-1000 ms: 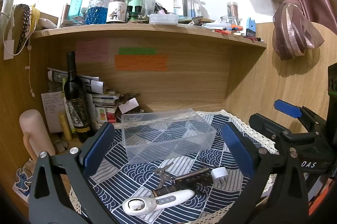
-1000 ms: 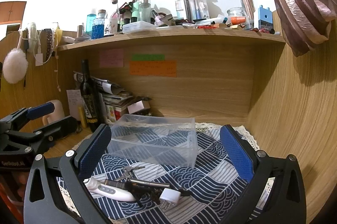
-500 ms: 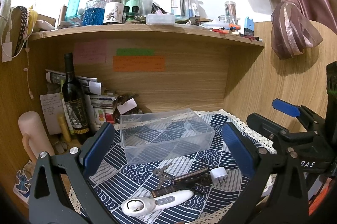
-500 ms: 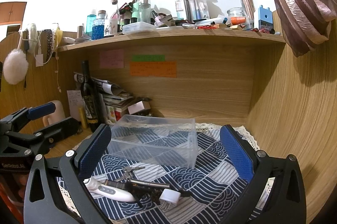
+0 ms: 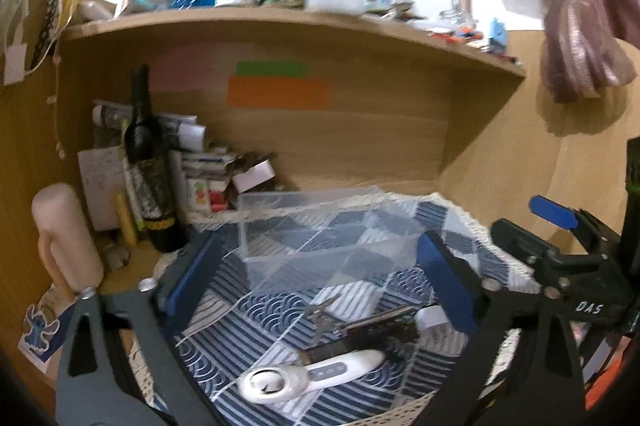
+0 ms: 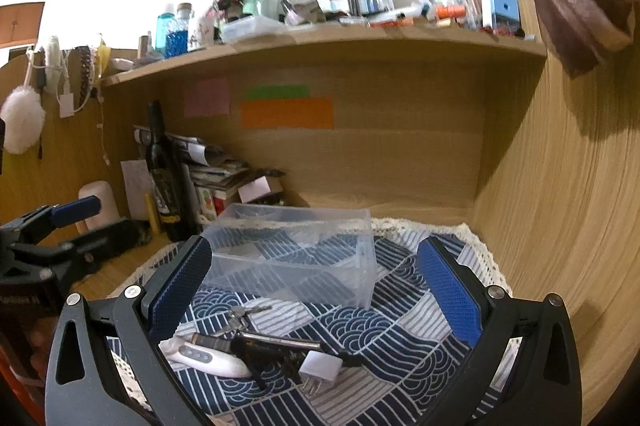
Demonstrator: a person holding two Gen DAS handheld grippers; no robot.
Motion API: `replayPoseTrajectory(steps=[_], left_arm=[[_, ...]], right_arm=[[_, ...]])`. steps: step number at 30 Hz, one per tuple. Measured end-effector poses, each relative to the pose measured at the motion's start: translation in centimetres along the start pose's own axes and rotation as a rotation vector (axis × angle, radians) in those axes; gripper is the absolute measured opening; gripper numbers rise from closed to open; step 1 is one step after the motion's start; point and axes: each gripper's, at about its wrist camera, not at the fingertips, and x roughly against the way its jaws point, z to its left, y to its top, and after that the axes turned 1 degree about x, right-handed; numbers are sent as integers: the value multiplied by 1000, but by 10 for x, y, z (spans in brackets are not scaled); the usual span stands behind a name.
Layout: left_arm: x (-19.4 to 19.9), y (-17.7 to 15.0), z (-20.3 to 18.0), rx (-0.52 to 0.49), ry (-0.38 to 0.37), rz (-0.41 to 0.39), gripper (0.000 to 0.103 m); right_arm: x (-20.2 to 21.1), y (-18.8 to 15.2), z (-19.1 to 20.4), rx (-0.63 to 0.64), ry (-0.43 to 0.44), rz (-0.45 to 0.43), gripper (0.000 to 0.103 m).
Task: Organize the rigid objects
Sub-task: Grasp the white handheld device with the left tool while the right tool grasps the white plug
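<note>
A clear plastic divided box (image 5: 320, 238) (image 6: 296, 258) stands empty on the blue patterned cloth (image 5: 240, 338) (image 6: 400, 338). In front of it lie a white handheld device (image 5: 312, 374) (image 6: 204, 360), a bunch of keys (image 5: 320, 310) (image 6: 240, 316), a dark metal harmonica-like bar (image 5: 376, 326) (image 6: 276, 340) and a white plug adapter (image 5: 430, 318) (image 6: 322, 370). My left gripper (image 5: 316, 278) is open and empty above these items. My right gripper (image 6: 312, 294) is open and empty, also over them.
A dark wine bottle (image 5: 150, 165) (image 6: 166, 177), stacked papers and boxes (image 5: 208, 177) and a pink cylinder (image 5: 66, 238) stand at the back left. A cluttered shelf (image 6: 320, 41) runs overhead. A wooden side wall (image 6: 560, 226) is at the right.
The left gripper has tipped and shifted a little, the view is blurred and the scene sits further right. The right gripper has barely moved. Both stay open.
</note>
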Motion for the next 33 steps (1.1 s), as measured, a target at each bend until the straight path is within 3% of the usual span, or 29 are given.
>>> replayPoseTrajectory(steps=[7, 16, 24, 27, 31, 33], left_arm=[[-24, -31, 38, 57, 124, 106, 87], [-56, -89, 38, 114, 128, 298, 86], [-78, -117, 35, 144, 118, 354, 85], [-83, -123, 38, 176, 67, 361, 77], [-84, -124, 34, 178, 53, 344, 70], [-82, -124, 36, 193, 46, 336, 65]], right_arm=[[-20, -24, -9, -16, 5, 109, 97], [-51, -63, -14, -38, 28, 285, 85], [-75, -84, -12, -47, 36, 395, 70], [-83, -89, -18, -83, 42, 425, 56], [-89, -95, -25, -126, 58, 454, 51], [-90, -98, -24, -125, 64, 467, 44]])
